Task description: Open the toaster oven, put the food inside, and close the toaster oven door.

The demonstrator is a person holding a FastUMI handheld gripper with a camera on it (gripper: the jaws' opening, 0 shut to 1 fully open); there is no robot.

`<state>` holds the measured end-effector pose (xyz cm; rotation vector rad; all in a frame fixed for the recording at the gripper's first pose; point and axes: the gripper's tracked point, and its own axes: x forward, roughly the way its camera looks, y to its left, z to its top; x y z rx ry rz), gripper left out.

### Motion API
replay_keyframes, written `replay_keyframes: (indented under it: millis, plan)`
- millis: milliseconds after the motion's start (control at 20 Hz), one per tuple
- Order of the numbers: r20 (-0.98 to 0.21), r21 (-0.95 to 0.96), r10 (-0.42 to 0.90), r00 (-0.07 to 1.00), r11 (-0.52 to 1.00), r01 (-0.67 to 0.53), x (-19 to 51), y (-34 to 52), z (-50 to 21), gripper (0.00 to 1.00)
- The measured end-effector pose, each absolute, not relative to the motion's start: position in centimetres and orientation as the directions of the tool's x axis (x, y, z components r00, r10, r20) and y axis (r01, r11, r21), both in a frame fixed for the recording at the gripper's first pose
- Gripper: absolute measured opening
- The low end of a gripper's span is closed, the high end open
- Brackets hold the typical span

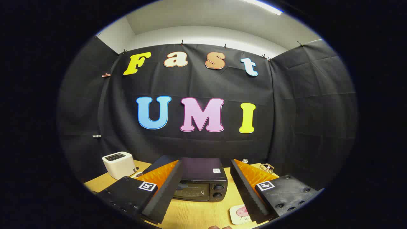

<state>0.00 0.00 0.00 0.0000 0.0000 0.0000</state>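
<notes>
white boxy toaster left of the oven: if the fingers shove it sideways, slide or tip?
The white boxy toaster looks squat and broad-based, so probably slides rather than tips. The smooth wooden tabletop likely offers little grip. Its rounded, glossy-looking sides may slip off the open fingers, which are above the table, apart from it.

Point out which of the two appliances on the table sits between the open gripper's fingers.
The black toaster oven, door shut, sits between and beyond the fingers of the gripper. The white toaster stands off to its left.
</notes>
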Motion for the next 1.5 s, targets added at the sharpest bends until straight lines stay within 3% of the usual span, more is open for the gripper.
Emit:
replay_keyframes:
  millis: [650,1500]
  plan:
    - [-0.033,-0.012,0.033,0.999,0.999,-0.034,0.8,2.4,-1.7,0.98]
    - [-0.188,0.018,0.058,0.981,0.998,-0.055,4.7,5.9,-6.0,0.98]
